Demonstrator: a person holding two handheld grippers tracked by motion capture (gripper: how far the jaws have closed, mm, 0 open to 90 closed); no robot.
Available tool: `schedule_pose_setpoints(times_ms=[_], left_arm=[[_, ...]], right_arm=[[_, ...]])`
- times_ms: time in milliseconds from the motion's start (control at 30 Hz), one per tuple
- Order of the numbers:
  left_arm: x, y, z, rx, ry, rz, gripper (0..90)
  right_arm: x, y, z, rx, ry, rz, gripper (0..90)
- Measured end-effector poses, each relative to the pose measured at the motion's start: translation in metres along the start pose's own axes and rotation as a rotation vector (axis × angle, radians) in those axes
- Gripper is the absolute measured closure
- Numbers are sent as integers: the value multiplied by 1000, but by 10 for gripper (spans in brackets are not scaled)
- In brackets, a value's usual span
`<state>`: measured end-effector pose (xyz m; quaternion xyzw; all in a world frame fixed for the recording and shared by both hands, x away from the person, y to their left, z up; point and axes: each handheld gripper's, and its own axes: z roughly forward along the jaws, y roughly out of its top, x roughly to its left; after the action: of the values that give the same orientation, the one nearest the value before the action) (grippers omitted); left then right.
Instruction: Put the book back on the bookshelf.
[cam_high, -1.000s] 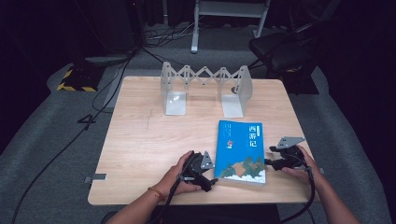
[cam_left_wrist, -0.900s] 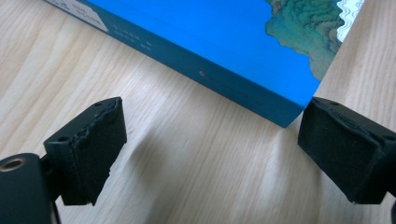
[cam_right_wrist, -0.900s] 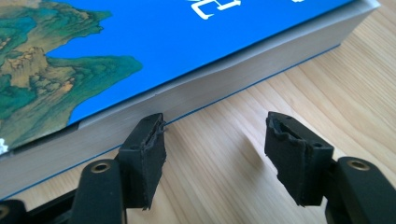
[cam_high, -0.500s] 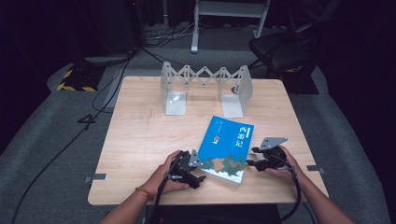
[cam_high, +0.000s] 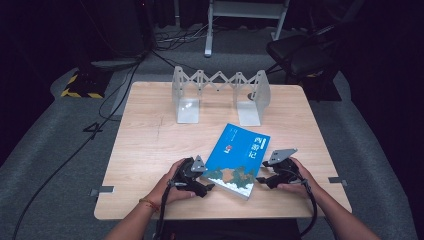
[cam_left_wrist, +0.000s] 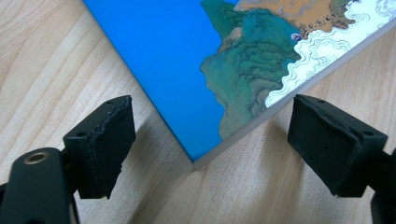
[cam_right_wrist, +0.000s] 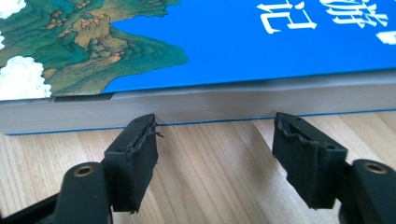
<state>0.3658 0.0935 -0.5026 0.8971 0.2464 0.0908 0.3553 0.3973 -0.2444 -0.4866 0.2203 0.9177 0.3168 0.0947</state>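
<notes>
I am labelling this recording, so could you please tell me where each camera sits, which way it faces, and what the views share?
High view: above the person's side, looking forward and down on the table; forearms, left gripper and right gripper show.
Left gripper view: rides the left gripper, facing a corner of the book; open jaws show.
Right gripper view: rides the right gripper, facing the book's page edge; open jaws show.
All three share the blue book and wooden table.

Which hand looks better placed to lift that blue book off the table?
Probably the right gripper: its open jaws press squarely against the book's page edge. The left gripper faces only a corner.
</notes>
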Motion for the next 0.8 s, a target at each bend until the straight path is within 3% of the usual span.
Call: schedule_pose_setpoints(times_ms=[167, 467, 800], left_arm=[[0, -1, 0, -5, -6, -5, 152], [0, 0, 2, -5, -13, 3, 127], [0, 0, 2, -6, -13, 5, 126]], right_arm=[[0, -2, 1, 3, 7, 28, 304], [0, 0, 0, -4, 6, 1, 300], [-1, -1, -1, -15, 15, 14, 303]])
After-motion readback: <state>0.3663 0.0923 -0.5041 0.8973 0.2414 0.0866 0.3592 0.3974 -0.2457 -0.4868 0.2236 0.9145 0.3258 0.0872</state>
